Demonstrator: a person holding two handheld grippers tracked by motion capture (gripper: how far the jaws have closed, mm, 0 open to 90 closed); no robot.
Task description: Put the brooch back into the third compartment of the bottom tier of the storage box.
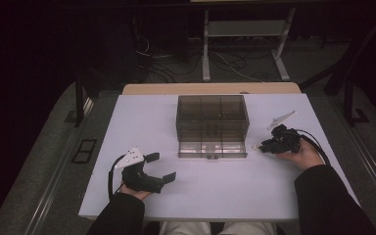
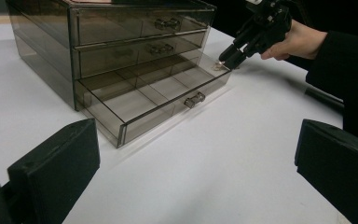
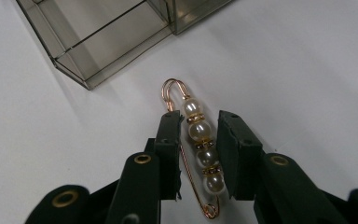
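A smoky clear drawer box [image 1: 213, 117] [image 2: 121, 32] stands at mid table, its bottom drawer [image 1: 212, 148] [image 2: 154, 95] pulled out and bare inside. A gold pin with several pearls [image 3: 199, 130] [image 2: 219, 66] lies on the white table just right of the drawer's front corner. My right gripper [image 3: 198, 135] [image 1: 263, 146] [image 2: 228, 58] points down at it. Its jaws are closed in on both sides of the pearls, and the pin rests on the table. My left gripper [image 1: 160, 167] [image 2: 196, 163] rests at front left, wide open and holding nothing.
The drawer's corner [image 3: 86, 81] sits close to the pin's hook end. The two upper drawers [image 2: 135, 28] are closed. The white table [image 1: 215, 191] has a wooden strip [image 1: 210, 88] along its back edge. Behind it are cables and desk legs [image 1: 205, 49] on the floor.
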